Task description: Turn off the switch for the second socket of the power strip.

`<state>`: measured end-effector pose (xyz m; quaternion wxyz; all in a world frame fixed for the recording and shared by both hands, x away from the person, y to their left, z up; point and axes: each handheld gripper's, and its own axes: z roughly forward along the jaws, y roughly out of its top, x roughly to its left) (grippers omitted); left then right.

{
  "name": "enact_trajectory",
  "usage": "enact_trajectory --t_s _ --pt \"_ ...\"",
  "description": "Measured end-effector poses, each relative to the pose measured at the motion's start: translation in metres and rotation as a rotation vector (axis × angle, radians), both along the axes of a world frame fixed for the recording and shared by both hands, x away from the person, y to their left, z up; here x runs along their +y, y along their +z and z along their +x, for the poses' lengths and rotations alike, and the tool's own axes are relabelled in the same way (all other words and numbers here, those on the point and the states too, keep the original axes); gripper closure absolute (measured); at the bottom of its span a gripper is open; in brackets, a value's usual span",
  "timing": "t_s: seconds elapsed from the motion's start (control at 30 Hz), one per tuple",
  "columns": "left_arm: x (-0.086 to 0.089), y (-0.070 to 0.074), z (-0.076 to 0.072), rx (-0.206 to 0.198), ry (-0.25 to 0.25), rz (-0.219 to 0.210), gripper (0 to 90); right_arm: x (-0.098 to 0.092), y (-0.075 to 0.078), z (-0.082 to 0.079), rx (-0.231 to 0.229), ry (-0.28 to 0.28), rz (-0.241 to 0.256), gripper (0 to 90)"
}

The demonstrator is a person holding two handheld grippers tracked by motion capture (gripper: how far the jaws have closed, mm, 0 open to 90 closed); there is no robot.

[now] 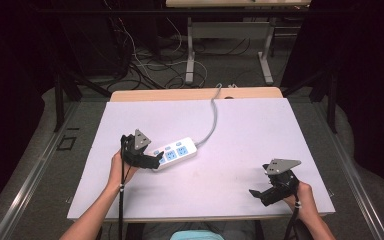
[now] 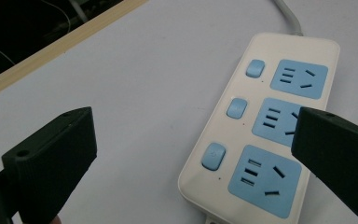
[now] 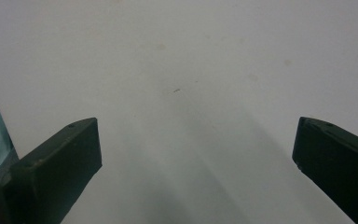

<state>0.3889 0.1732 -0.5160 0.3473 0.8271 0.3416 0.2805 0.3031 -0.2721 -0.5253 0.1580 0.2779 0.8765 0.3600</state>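
A white power strip (image 1: 176, 151) with three blue sockets and three blue switches lies on the white table top (image 1: 240, 130), its grey cable (image 1: 211, 122) running to the far edge. My left gripper (image 1: 155, 160) hovers at the strip's near-left end, open. In the left gripper view the power strip (image 2: 261, 126) lies between and ahead of the wide-apart jaws, the right jaw over its middle socket. My right gripper (image 1: 257, 194) is open near the table's front right, over bare table top (image 3: 191, 93).
The table's wooden far edge (image 1: 195, 94) shows beyond the white top. Another table's legs (image 1: 190, 55) and loose cables (image 1: 145, 65) are on the floor behind. Dark stands flank both sides.
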Motion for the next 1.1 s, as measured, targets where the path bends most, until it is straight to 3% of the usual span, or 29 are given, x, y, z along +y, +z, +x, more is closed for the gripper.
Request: enact_trajectory --t_s 0.57,0.77,1.03,1.1 --pt "-0.012 -0.001 0.017 0.033 -0.006 -0.010 0.1 0.001 -0.002 0.000 -0.002 -0.002 0.007 0.4" --pt "-0.018 -0.005 0.021 0.058 -0.017 0.015 0.3 0.001 -0.001 0.000 0.007 0.003 -0.001 0.5" --pt "-0.022 -0.002 0.027 0.074 -0.012 -0.020 0.9 0.002 -0.002 0.000 0.007 0.001 -0.001 0.5" --pt "-0.022 -0.002 0.028 0.086 -0.007 -0.012 1.3 0.002 -0.002 0.001 0.005 -0.002 -0.001 0.5"
